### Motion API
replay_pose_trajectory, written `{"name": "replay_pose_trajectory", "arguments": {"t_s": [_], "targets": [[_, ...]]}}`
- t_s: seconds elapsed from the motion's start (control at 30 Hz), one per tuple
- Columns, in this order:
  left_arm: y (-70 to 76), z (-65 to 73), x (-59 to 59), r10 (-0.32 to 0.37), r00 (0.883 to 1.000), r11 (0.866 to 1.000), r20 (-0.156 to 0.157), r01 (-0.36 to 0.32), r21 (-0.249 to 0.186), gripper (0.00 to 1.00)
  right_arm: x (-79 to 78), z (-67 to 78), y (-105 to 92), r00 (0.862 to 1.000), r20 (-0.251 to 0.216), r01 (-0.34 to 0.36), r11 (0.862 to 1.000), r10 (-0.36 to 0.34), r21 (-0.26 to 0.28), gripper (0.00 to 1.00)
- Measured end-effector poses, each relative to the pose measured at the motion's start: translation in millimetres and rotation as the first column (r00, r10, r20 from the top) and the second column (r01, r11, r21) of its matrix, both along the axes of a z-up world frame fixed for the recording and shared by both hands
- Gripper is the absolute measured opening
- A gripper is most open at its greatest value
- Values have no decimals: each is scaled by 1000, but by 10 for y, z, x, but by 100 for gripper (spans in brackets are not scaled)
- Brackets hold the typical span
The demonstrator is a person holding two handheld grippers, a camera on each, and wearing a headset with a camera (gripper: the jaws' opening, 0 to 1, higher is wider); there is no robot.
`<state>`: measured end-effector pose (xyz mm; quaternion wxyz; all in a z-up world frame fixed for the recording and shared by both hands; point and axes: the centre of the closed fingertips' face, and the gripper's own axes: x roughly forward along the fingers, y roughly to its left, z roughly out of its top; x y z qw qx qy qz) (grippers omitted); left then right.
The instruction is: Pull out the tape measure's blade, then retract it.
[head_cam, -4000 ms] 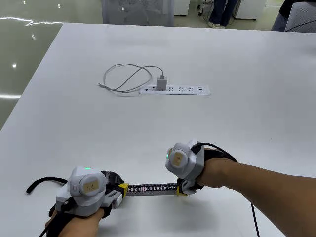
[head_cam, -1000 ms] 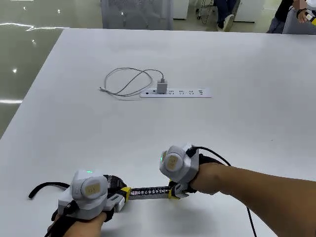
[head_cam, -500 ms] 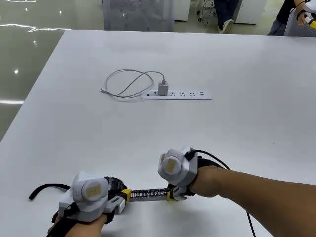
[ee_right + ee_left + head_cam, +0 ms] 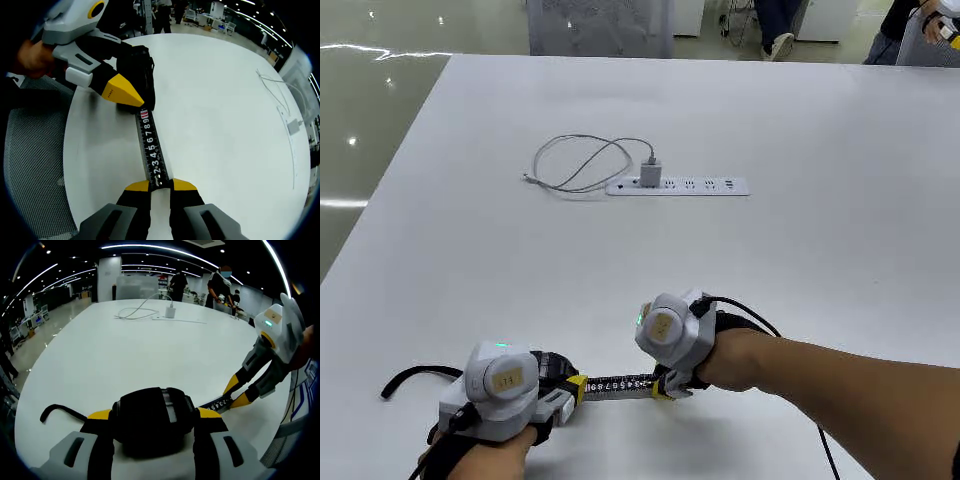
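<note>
The fingers of your left gripper (image 4: 568, 388) clamp the tape measure (image 4: 552, 368), and your right gripper (image 4: 663, 388) fingers pinch its blade (image 4: 618, 383) end. All of it's by the tabletop (image 4: 770, 250) near edge, with loads of bare room toward the power strip (image 4: 690, 186).

The tape measure's blade (image 4: 151, 150) bears black numerals, 2 up to 9, in a row. After the 9 comes a red mark, too small to read.
</note>
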<state>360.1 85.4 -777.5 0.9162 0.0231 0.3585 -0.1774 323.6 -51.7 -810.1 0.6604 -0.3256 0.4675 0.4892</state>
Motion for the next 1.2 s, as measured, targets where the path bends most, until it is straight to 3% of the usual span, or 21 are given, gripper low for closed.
{"name": "replay_pose_trajectory", "arguments": {"t_s": [0.8, 0.97, 1.2], "targets": [[-9, 2, 4, -3, 1000, 1000, 4, 3, -4, 61, -2, 2, 61, 1000, -21, 24, 1000, -24, 19, 9], [-12, 3, 5, -6, 1000, 1000, 6, 6, -11, 61, -16, 0, 86, 1000, 2, -2, 1000, 2, 6, 10], [-12, 2, 4, -8, 1000, 1000, 5, 8, -25, 61, -1, 3, 104, 1000, -3, 10, 1000, -10, 17, 10]]}}
